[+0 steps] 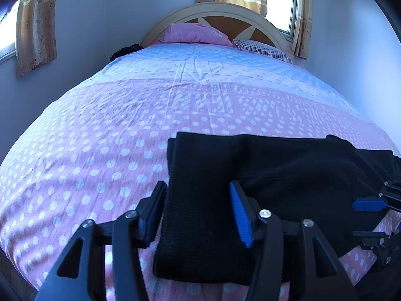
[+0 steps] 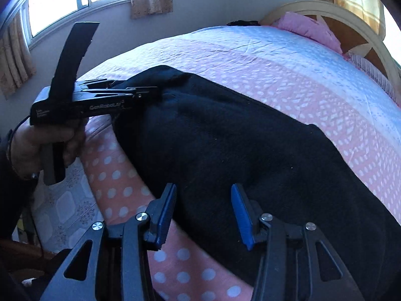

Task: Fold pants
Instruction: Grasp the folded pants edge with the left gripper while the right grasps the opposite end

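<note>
i have both the left gripper (image 1: 198, 213) and right gripper (image 2: 203, 215) spread open, straddling the black pants (image 2: 250, 150) edge, ready to pinch for a fold.

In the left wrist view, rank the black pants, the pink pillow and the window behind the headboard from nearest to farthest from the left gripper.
1. Black pants: lying between the open fingers of the left gripper, at the bed's near edge.
2. Pink pillow: at the far end of the bed, against the headboard.
3. Window: on the wall behind the headboard, upper right.
</note>
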The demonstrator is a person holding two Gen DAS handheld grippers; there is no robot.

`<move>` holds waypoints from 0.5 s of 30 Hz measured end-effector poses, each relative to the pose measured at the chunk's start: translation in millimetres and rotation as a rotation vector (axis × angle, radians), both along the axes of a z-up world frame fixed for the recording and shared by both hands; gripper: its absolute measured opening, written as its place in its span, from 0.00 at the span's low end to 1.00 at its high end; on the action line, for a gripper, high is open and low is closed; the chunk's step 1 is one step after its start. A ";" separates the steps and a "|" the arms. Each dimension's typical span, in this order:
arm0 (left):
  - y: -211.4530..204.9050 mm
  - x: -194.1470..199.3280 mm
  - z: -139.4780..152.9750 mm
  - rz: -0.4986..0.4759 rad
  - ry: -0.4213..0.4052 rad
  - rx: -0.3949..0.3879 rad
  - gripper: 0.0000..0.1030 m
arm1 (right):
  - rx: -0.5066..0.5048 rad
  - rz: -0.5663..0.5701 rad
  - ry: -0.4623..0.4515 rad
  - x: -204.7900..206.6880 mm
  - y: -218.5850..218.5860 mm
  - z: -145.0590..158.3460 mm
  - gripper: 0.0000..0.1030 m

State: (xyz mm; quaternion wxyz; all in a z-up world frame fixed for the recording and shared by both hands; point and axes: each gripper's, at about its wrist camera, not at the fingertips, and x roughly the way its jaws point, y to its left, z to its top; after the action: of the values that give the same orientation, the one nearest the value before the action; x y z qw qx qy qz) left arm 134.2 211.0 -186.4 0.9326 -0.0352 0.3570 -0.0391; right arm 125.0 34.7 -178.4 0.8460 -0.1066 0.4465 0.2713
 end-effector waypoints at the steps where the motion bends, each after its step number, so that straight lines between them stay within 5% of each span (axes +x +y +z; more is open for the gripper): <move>1: -0.5 -0.2 0.0 0.002 -0.001 0.004 0.54 | -0.002 0.005 0.006 -0.3 -0.3 0.4 0.47; 7: 0.4 0.6 -0.1 0.009 0.002 0.006 0.56 | -0.065 0.046 -0.043 -16.5 12.6 -4.2 0.48; 15: -1.5 -6.2 7.8 0.011 0.000 0.054 0.60 | -0.009 0.058 -0.030 -14.0 3.9 1.1 0.49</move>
State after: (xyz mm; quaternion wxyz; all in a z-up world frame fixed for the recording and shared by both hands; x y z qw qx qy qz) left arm 127.9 209.5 -178.6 0.9335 -0.0118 0.3575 -0.0242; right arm 111.0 38.6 -177.3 0.8439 -0.1276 0.4317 0.2921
